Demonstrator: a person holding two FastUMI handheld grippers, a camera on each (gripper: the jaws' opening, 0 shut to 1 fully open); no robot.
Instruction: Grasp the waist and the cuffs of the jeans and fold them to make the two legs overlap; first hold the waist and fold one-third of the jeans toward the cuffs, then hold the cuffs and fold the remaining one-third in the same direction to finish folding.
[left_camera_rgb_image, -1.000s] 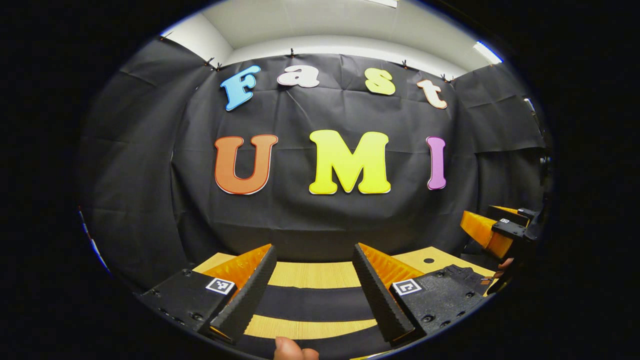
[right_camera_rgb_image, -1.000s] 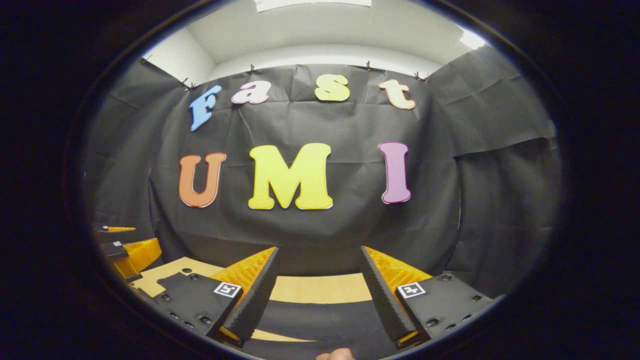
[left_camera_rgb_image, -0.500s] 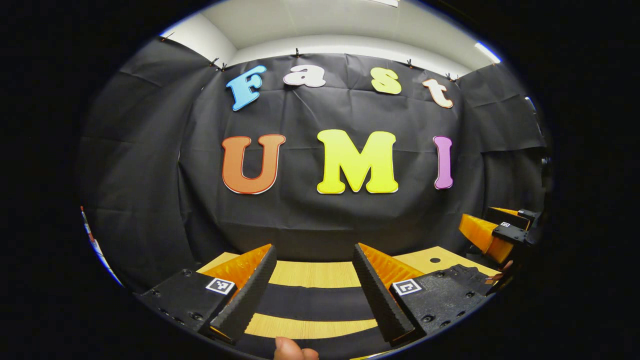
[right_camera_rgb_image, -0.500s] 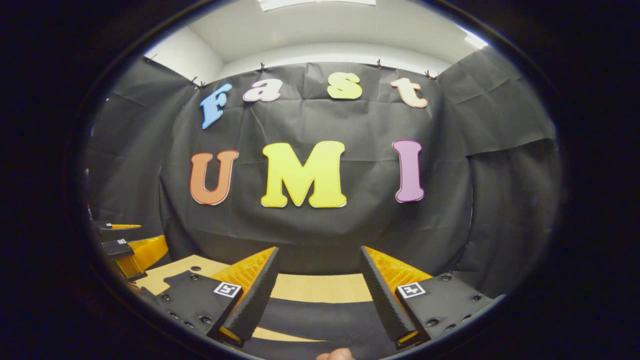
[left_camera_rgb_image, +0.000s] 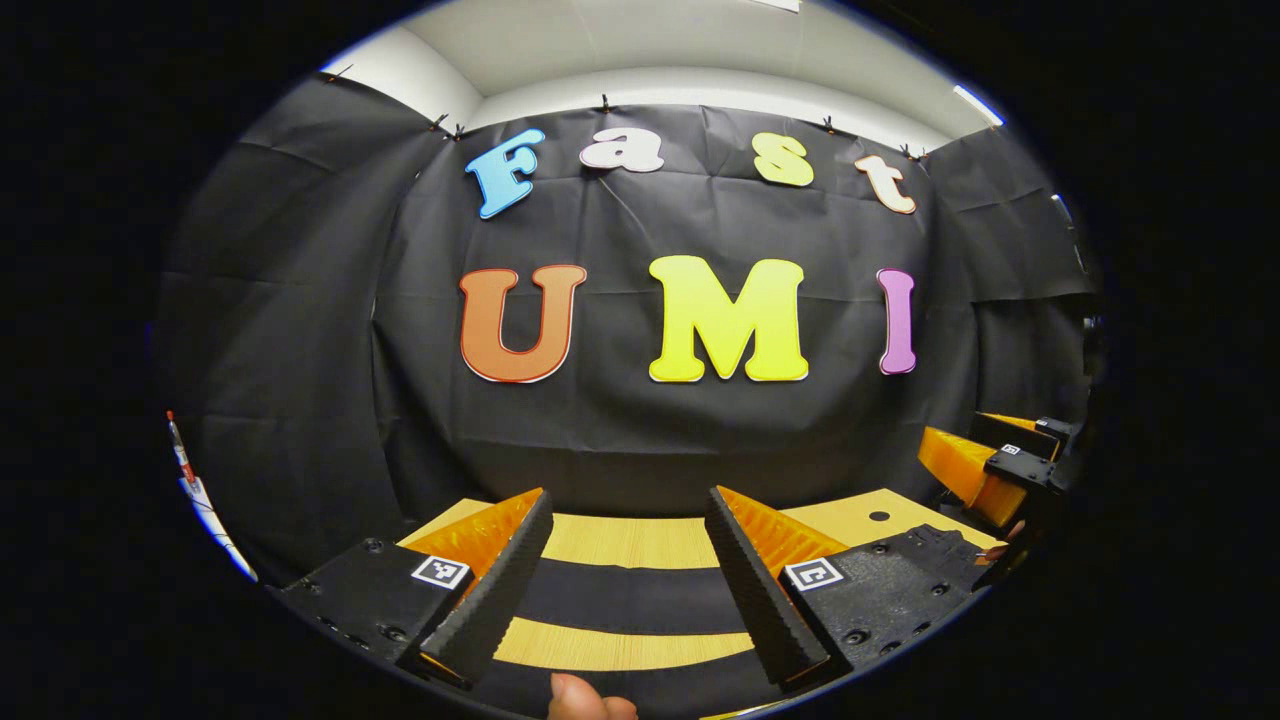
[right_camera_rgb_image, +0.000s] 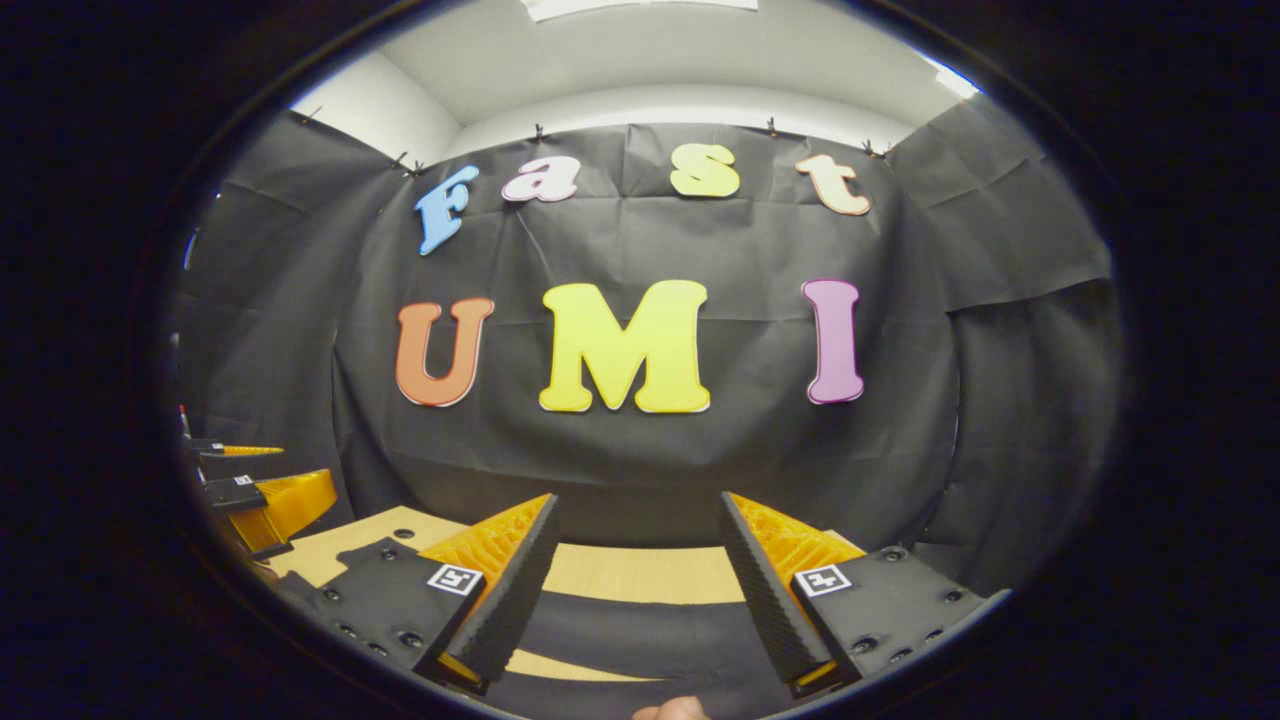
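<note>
Both claws held level above the worktop, spread wide, gripping nothing.

Dark jeans (left_camera_rgb_image: 630, 596) lie in bands across the wooden worktop (left_camera_rgb_image: 625, 541) below the left claw (left_camera_rgb_image: 625, 545); the right claw (right_camera_rgb_image: 640, 548) hovers alongside, facing the far edge.

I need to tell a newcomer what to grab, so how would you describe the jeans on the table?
Start at the light wooden table below the black cloth wall. Dark bands of fabric cross it, between the open fingers of the left gripper and of the right gripper: the jeans. They are the only soft, dark thing against the pale wood.
</note>
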